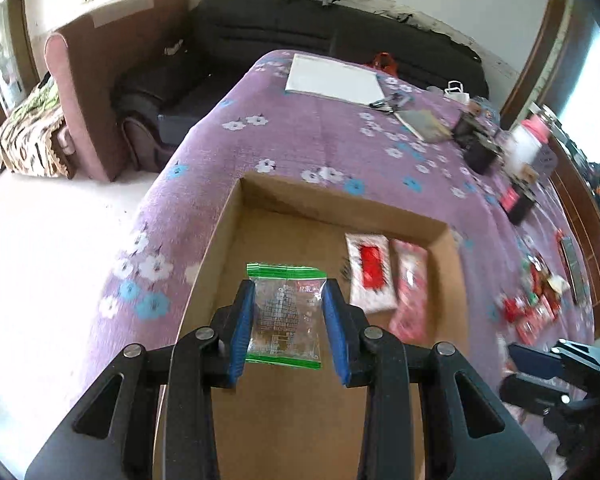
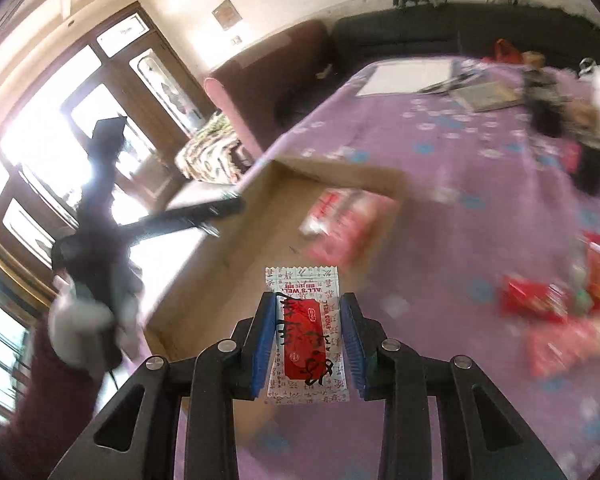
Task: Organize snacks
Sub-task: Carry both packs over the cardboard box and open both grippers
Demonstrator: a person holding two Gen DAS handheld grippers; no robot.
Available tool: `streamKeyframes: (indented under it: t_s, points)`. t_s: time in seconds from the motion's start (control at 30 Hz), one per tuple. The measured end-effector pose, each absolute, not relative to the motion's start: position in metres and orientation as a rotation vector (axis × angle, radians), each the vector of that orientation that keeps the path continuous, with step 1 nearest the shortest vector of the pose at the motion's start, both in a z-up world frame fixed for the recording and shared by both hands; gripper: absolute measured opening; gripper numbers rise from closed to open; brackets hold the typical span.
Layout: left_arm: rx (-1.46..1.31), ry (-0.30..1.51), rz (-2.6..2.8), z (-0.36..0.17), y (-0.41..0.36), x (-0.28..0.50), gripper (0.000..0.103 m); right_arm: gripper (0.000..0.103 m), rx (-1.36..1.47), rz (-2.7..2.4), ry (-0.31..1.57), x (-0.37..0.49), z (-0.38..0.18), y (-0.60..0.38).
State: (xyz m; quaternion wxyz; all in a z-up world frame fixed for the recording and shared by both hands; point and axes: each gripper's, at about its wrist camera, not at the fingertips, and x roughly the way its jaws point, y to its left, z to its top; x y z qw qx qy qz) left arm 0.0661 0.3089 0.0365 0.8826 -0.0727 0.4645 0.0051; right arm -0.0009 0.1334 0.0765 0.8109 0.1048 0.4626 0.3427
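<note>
My left gripper [image 1: 288, 292] is shut on a clear snack packet with green ends [image 1: 285, 316] and holds it over the open cardboard box [image 1: 220, 256]. Two red-and-white snack packets [image 1: 370, 272] lie at the box's far right corner. My right gripper [image 2: 308, 308] is shut on a white packet with a red label [image 2: 305, 332], held near the box's front right [image 2: 340, 176]. The left gripper also shows as a dark shape at the left of the right wrist view [image 2: 204, 216].
The box sits on a purple flowered cloth [image 1: 300, 140]. Several red snack packets [image 1: 536, 304] lie in a pile to the right, also in the right wrist view [image 2: 540, 300]. A white board [image 1: 332, 80], scissors and dark clutter lie further back. A dark sofa stands behind.
</note>
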Motion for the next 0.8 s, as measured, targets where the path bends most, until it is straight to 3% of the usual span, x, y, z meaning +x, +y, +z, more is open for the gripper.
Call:
streamKeyframes:
  t_s: [0.33,0.5,0.6,0.8]
  points:
    - [-0.230,0.983,0.048,0.009,0.331,0.093,0.033,0.033,0.424,0.707,1.099,0.088,0.039,0.191]
    - [-0.257,0.973,0.050,0.010,0.337,0.091,0.037,0.038,0.505,0.676,1.139,0.107,0.026,0.195]
    - [-0.232,0.956,0.057,0.016,0.334,0.085,0.046,0.038,0.498,0.663,1.114,0.108,0.032,0.191]
    - [-0.259,0.918,0.048,0.040,0.333,0.056,0.047,0.038,0.468,0.657,1.021,0.085,0.066,0.146]
